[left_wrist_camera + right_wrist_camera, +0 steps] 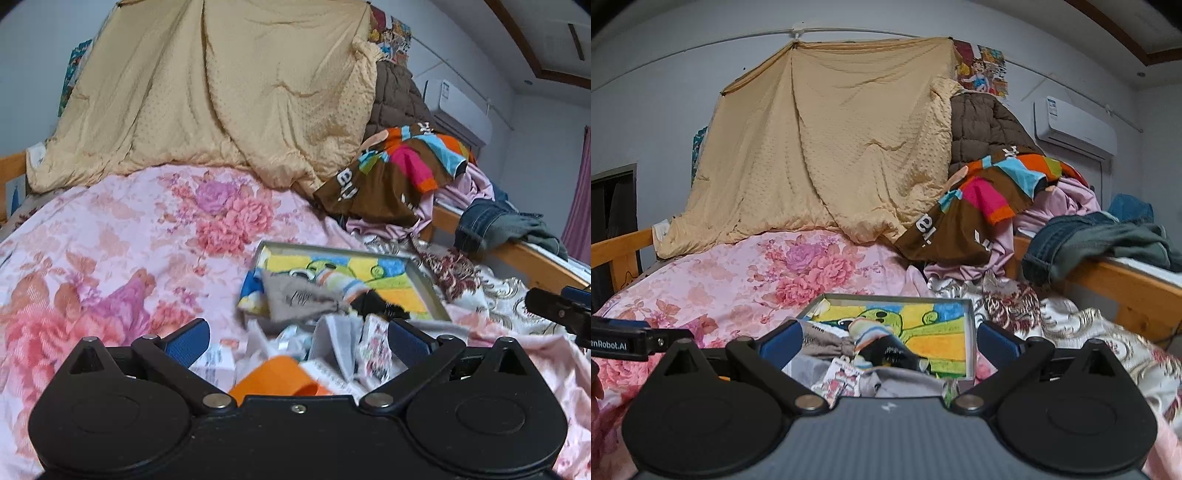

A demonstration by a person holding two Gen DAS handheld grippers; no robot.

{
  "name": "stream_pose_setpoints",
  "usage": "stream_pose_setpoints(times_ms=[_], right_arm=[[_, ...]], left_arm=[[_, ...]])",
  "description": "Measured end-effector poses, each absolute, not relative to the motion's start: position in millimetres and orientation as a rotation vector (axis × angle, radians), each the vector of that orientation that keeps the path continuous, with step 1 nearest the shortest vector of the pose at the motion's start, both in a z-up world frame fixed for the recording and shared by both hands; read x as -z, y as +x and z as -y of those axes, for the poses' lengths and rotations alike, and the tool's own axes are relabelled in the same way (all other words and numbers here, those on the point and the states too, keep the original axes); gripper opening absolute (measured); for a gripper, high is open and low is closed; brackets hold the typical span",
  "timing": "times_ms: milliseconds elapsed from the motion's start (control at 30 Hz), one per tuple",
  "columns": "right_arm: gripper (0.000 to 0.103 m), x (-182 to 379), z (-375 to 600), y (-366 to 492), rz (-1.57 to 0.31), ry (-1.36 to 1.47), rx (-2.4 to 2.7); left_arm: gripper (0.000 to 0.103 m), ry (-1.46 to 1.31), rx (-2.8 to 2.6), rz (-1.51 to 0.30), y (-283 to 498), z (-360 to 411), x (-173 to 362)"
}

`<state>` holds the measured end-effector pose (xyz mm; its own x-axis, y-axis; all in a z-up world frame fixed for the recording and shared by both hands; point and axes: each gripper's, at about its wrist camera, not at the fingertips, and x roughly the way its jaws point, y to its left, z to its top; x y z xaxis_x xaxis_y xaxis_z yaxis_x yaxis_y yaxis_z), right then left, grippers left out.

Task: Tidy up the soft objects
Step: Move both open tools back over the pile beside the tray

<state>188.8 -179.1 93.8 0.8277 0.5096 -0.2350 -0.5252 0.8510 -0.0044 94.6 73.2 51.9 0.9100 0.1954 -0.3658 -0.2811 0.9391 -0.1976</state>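
A shallow grey box (424,280) (969,332) lies on the pink floral bedspread (110,240) (720,280), lined with a yellow-green cartoon towel (391,284) (934,332). Small soft items spill over its near edge: a grey cloth (295,299), a striped sock (338,282) (868,332), a black sock (894,350), a floral piece (375,347) (842,376), an orange piece (277,380). My left gripper (297,341) is open and empty over the pile. My right gripper (890,341) is open and empty just before the box.
A tan quilt (221,92) (831,147) hangs at the bed's head. A heap of clothes (399,173) (990,199) lies at the right. Jeans (491,225) (1089,240) drape over the wooden bed rail (1126,291). A patterned cream blanket (1071,321) covers the right side.
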Motion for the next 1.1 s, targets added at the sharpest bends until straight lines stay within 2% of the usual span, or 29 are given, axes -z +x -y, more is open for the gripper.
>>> stream_pose_setpoints(times_ms=[333,1100], right_arm=[[0.103,-55.6,182.7,163.3,-0.296,-0.132,-0.561],[0.103,-18.2,170.5,154.3,-0.436,-0.176,-0.635]], left_arm=[[0.102,-0.22,-0.276,-0.409,73.1,-78.8,-27.4],[0.102,-0.254,-0.285,-0.539,52.8,-67.4,13.2]])
